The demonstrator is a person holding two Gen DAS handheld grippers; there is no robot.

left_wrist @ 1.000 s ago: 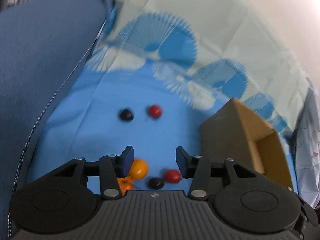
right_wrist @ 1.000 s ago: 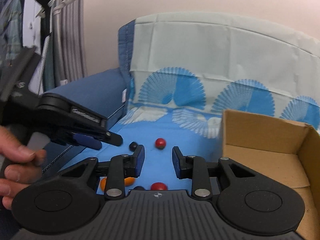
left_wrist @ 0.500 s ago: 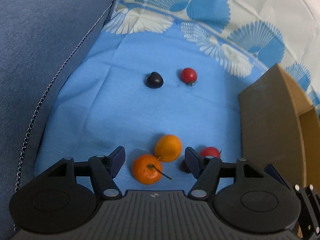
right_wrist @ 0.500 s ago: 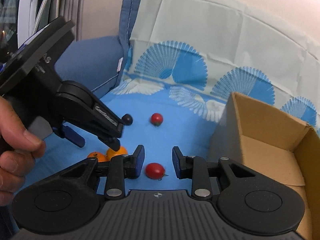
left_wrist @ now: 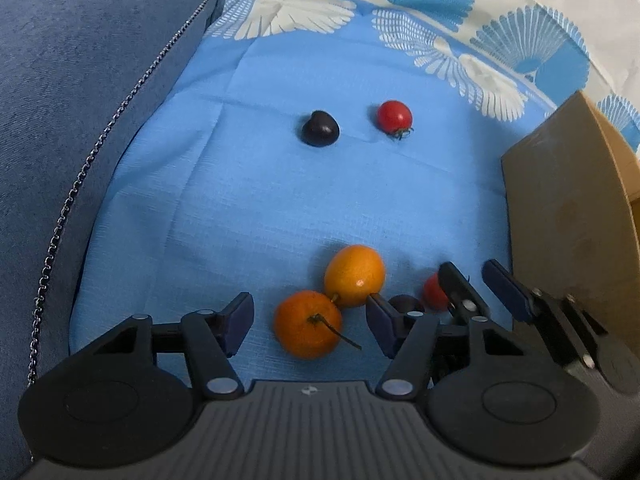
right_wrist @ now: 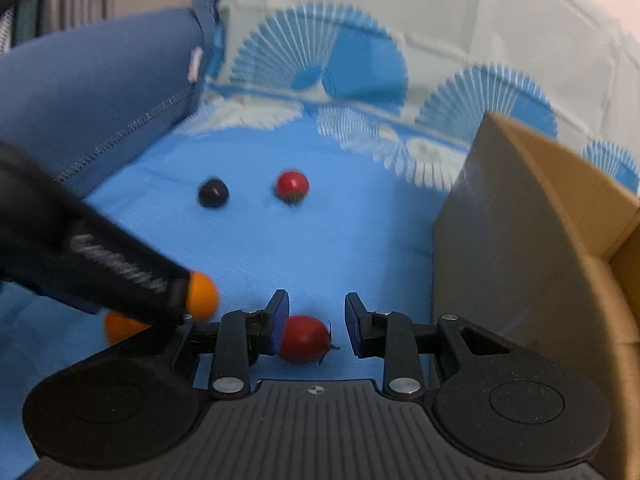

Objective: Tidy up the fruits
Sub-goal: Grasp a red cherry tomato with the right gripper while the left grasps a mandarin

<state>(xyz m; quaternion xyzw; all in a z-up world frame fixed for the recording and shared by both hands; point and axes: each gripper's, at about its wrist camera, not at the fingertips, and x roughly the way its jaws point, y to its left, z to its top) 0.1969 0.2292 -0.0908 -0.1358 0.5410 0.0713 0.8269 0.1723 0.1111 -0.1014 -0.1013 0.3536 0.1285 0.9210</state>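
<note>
No readable text; white lettering on left tongs (right_wrist: 120, 272) too blurred.

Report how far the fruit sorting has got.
Done: nothing visibly; all six fruits lie on the blue cloth, outside the cardboard box.

In hand: both grippers are open. The left gripper brackets the stemmed orange; the right gripper brackets a red tomato.

Left: the second orange, the near dark fruit, the far dark fruit and far tomato.

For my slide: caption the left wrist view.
Open left claw brackets an orange on blue cloth; right claw nears a tomato beside the box.
</note>
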